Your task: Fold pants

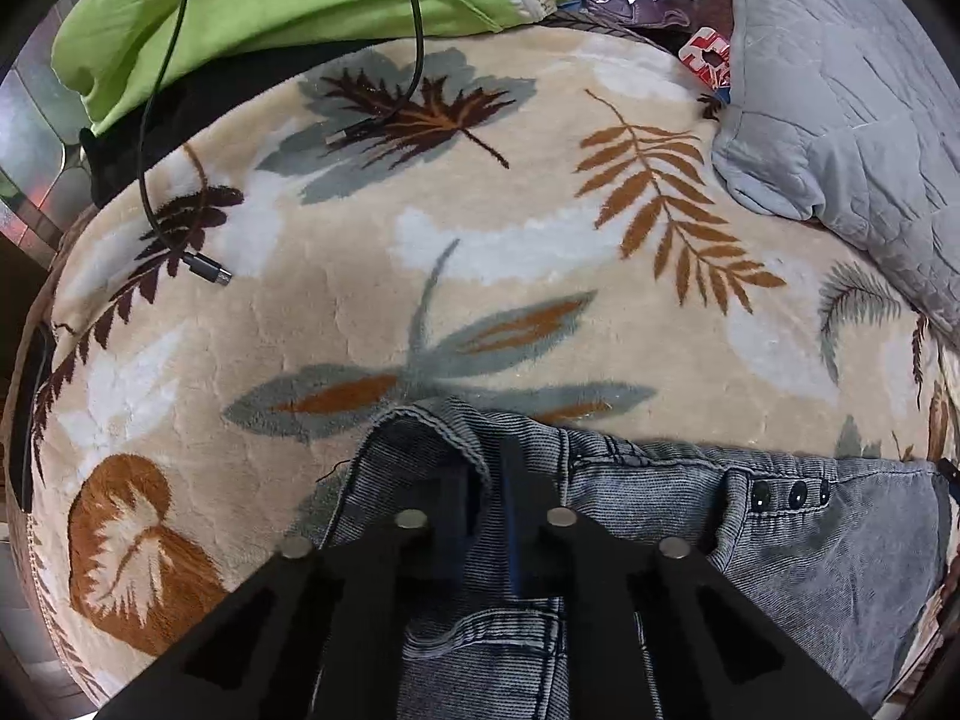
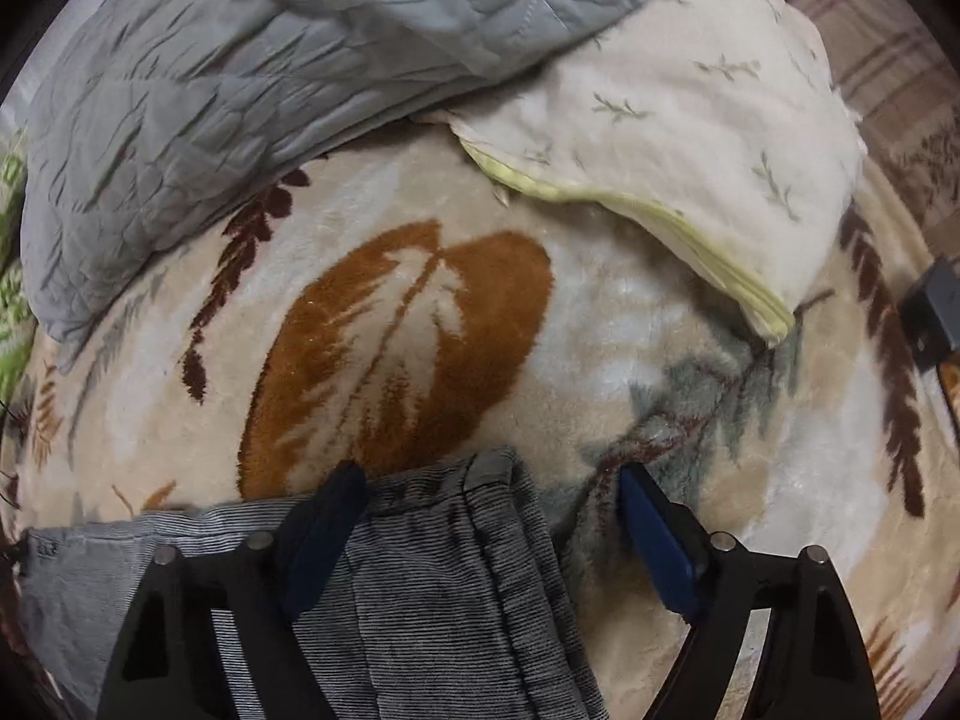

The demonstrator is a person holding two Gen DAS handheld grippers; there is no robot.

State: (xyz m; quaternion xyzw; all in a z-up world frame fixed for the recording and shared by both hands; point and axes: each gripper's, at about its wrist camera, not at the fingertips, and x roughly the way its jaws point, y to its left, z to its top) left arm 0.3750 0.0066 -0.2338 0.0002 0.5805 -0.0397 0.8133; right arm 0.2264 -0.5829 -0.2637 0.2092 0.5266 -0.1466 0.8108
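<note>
Grey-blue denim pants (image 1: 660, 516) lie on a beige leaf-print blanket (image 1: 480, 228). In the left wrist view my left gripper (image 1: 489, 468) is shut on the pants' waistband corner, with the denim pinched between its black fingers; snap buttons (image 1: 792, 495) show to the right. In the right wrist view my right gripper (image 2: 489, 492) is open, its blue-padded fingers straddling the pants' folded edge (image 2: 456, 540), which lies on the blanket (image 2: 630, 324). The left finger rests on the fabric; the right finger is over bare blanket.
Two black cables (image 1: 207, 267) lie on the blanket at left. A green cloth (image 1: 270, 0) and a grey quilt (image 1: 840, 90) lie at the back. The quilt (image 2: 210, 90), a white pillow (image 2: 690, 138) and a dark device (image 2: 933, 312) surround the right gripper's area.
</note>
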